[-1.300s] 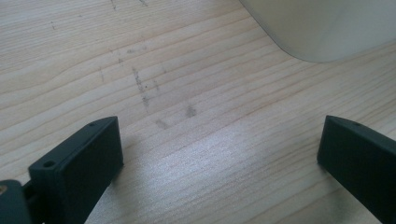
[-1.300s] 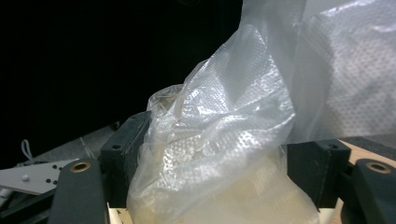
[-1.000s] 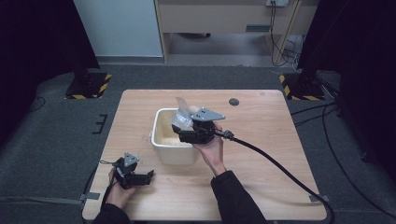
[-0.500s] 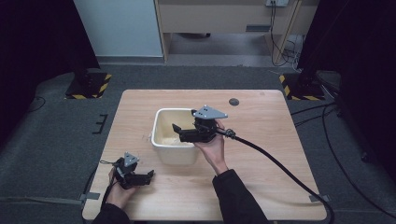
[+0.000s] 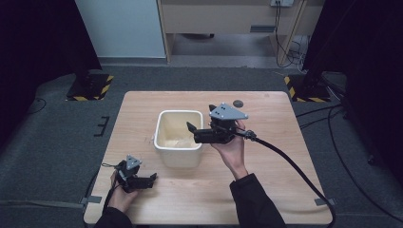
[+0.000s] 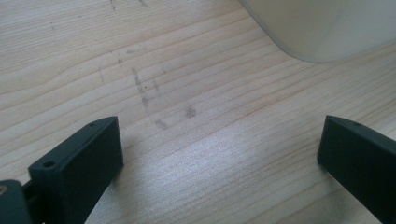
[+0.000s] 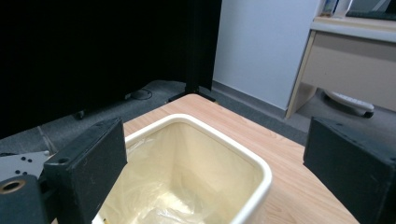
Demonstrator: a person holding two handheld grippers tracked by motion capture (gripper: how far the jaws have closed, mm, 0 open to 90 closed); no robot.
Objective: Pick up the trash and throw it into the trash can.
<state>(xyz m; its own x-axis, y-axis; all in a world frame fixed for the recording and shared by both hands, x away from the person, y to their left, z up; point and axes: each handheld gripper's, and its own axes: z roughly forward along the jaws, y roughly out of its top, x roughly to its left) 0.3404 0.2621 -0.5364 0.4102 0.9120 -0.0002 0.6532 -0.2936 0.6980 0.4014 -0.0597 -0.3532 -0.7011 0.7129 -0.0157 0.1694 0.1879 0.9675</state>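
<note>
A cream square bin (image 5: 177,156) stands mid-table, and a crumpled clear film (image 5: 177,141) lies in its bottom. My right gripper (image 5: 192,133) hovers at the bin's right rim, pointing left over it, open with nothing between its jaws. In the right gripper view the bin (image 7: 236,151) and the film (image 7: 154,198) lie just below the open right gripper (image 7: 217,144). My left gripper (image 5: 151,179) rests low at the table's front left, open and empty. In the left gripper view the left gripper (image 6: 219,149) spans bare wood, with a corner of the bin (image 6: 322,28) ahead.
The wooden table (image 5: 275,190) has bare room to the right and in front of the bin. A small dark disc (image 5: 237,103) lies near the far edge. The right gripper's thick cable (image 5: 294,166) trails off the front right corner.
A second ago my right gripper held a pale film above the bin. The film now lies inside the bin, and the gripper has opened and drawn back to the right. The left gripper stayed put.
</note>
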